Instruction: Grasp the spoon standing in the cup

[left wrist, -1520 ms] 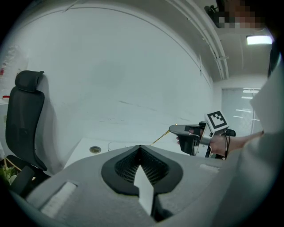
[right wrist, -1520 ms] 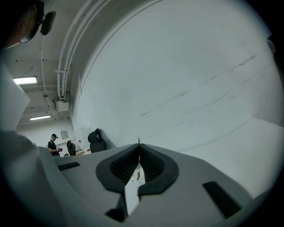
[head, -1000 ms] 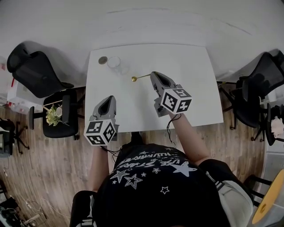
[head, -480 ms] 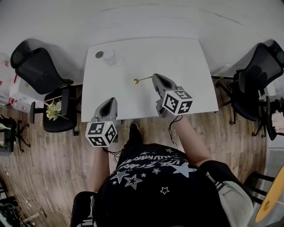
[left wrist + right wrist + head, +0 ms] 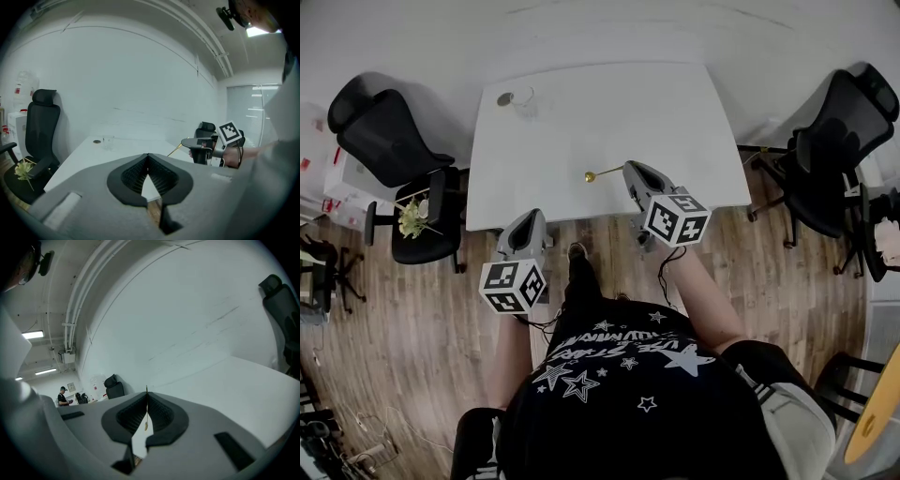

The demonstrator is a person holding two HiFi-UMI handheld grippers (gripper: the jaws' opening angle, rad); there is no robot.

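We count two grippers, one spoon, one cup, one small round disc and one white table (image 5: 675, 122).

The right gripper (image 5: 630, 171) is clenched on the spoon (image 5: 602, 173) at the end of its handle. In the right gripper view the thin handle stands edge-on between the pressed pads. The left gripper (image 5: 528, 217) sits at the table's near edge, jaws closed together with nothing between them.

The spoon is gold-coloured and slim-handled, with a small rounded bowl pointing left. It lies roughly level above the near part of the table. It is out of the cup (image 5: 523, 97), a clear glass at the far left corner, well apart. The disc (image 5: 504, 98) sits just beside the cup.

One black chair (image 5: 380, 136) at the left carries a sprig of flowers (image 5: 412, 217).
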